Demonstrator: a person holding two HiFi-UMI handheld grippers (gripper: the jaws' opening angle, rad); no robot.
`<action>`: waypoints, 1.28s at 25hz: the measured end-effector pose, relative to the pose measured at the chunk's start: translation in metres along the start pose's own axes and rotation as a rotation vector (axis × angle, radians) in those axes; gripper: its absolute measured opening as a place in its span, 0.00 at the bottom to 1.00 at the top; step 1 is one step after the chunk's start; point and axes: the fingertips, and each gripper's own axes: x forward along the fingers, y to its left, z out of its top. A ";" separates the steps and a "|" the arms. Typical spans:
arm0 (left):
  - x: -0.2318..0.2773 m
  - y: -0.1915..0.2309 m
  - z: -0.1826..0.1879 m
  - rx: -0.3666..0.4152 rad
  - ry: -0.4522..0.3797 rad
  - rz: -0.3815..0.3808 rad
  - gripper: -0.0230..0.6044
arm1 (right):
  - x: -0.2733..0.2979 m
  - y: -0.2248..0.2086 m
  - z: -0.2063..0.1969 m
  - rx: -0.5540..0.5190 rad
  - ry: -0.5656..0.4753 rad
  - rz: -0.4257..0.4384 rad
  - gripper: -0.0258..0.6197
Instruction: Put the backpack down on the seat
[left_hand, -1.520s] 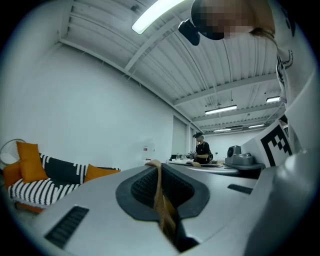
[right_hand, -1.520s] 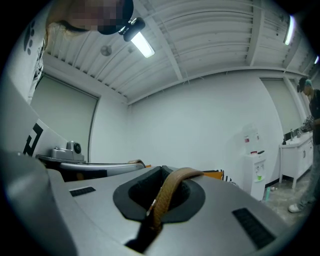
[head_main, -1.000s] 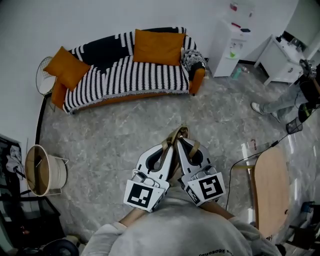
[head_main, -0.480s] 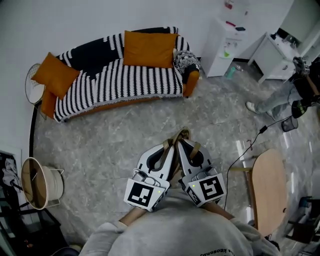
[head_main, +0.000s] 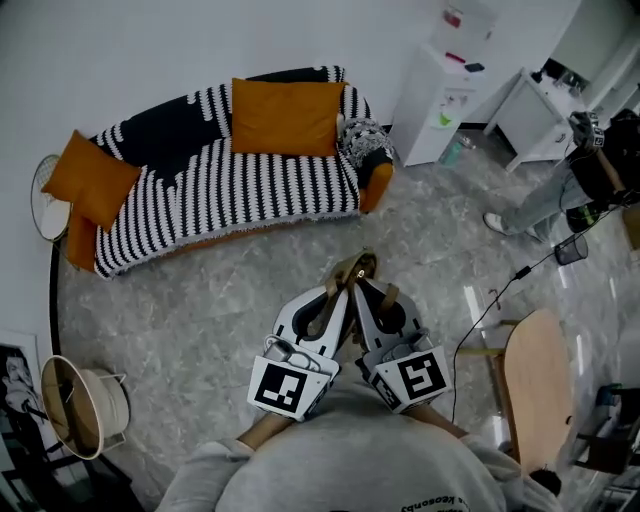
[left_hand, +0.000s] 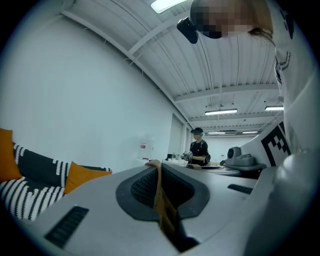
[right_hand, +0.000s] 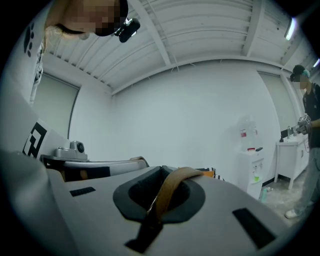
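My two grippers are side by side in front of my chest, pointing level toward the sofa. The left gripper (head_main: 338, 288) is shut on a tan backpack strap (head_main: 352, 268), which shows pinched between its jaws as a tan strap (left_hand: 162, 207). The right gripper (head_main: 364, 286) is shut on a second tan strap (right_hand: 170, 192) that loops over its jaws. The backpack's body is hidden below the grippers and me. The seat is a sofa (head_main: 250, 180) under a black-and-white striped throw with orange cushions (head_main: 285, 115), across the floor ahead and to the left.
A white water dispenser (head_main: 435, 90) and a white table (head_main: 535, 110) stand at the back right, with a person (head_main: 590, 180) beside them. A wooden chair (head_main: 540, 385) and a floor cable (head_main: 490, 310) are at my right. A round basket (head_main: 85, 395) sits at the lower left.
The sofa has shifted left and slightly lower in the head view as I move over the floor. Both grippers keep the same pose, still shut on the straps.
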 end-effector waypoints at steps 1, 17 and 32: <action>0.006 0.008 0.001 0.000 -0.003 -0.008 0.08 | 0.010 -0.003 0.002 -0.004 -0.001 -0.007 0.09; 0.048 0.089 0.001 -0.050 0.036 -0.056 0.08 | 0.094 -0.025 0.007 0.005 0.018 -0.047 0.09; 0.081 0.140 0.005 -0.006 0.023 0.031 0.08 | 0.160 -0.041 0.005 0.045 0.004 0.041 0.09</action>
